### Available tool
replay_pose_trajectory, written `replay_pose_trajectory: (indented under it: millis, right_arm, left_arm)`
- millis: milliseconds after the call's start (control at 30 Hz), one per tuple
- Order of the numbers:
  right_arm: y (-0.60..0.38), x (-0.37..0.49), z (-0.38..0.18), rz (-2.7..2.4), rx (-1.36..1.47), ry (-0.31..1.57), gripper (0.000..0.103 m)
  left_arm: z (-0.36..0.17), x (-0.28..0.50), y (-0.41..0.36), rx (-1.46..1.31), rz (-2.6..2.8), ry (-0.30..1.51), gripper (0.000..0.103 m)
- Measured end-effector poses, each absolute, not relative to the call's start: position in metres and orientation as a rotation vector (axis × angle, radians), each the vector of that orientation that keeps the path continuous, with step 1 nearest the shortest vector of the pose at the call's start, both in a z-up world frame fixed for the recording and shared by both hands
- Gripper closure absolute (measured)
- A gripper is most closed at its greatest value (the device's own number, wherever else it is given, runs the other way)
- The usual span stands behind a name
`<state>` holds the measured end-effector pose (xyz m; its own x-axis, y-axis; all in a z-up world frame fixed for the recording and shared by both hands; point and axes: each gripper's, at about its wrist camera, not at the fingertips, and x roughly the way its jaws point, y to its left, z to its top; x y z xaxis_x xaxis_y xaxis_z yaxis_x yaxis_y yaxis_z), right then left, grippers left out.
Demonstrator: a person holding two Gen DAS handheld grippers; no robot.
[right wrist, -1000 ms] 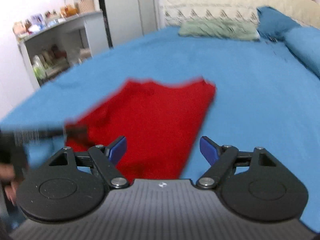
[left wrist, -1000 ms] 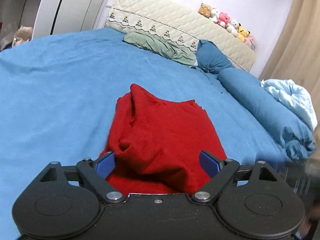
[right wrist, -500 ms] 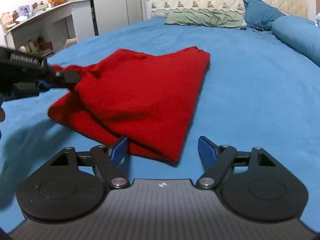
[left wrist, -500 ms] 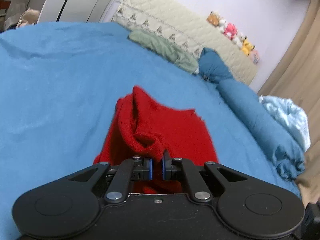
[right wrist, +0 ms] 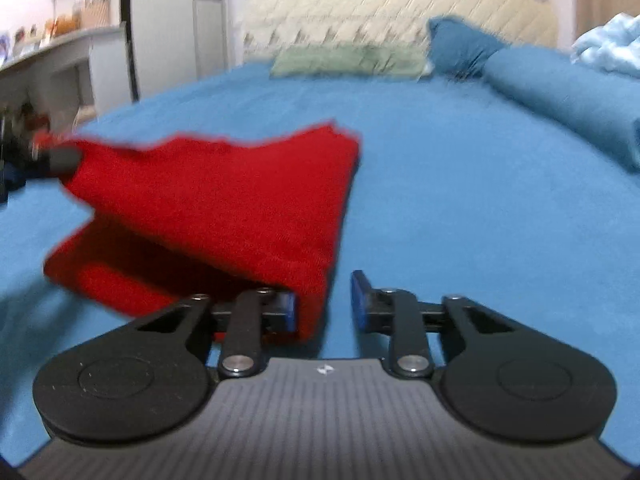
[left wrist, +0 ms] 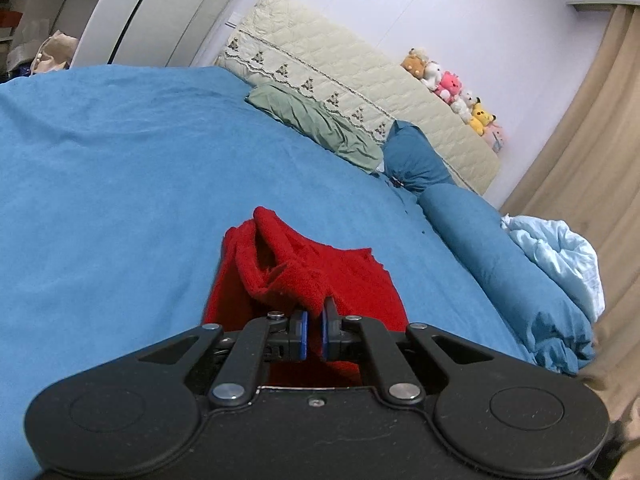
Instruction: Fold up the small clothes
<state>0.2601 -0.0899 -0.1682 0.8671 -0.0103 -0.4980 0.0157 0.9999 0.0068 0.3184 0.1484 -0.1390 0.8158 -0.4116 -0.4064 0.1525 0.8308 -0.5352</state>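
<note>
Soft, even indoor light filled both views, without glare or hard shadows. The left wrist view was sharp, though fisheye distortion bent its edges. The right wrist view was smeared by motion blur, worst on the headboard point(right wrist: 400, 4) and the shelves point(right wrist: 60, 48).

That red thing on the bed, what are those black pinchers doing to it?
A person is folding a small red garment on a blue bed, using a gripper in each hand. The left gripper has pinched one edge of the cloth and holds it lifted off the bed. The right gripper is open, with a near corner of the cloth sitting between its fingers, not yet squeezed. The picture there is blurry.
</note>
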Motion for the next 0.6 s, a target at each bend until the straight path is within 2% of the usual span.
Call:
replay_pose_trajectory:
  millis: [100, 267, 433, 600]
  right_arm:
    - [-0.098, 0.253, -0.158, 0.006, -0.008, 0.499, 0.063]
    - [-0.109, 0.261, -0.187, 0.037, 0.008, 0.623, 0.062]
    - [-0.11, 0.259, -0.183, 0.055, 0.015, 0.642, 0.059]
    - [-0.126, 0.245, -0.161, 0.166, 0.016, 0.637, 0.055]
  left_arm:
    - [-0.141, 0.31, 0.146, -0.45, -0.298, 0.57, 0.097]
    - [-0.176, 0.318, 0.139, -0.35, -0.186, 0.799, 0.093]
    - [-0.173, 0.318, 0.146, -0.375, -0.172, 0.803, 0.09]
    - [-0.142, 0.303, 0.137, -0.222, -0.138, 0.744, 0.09]
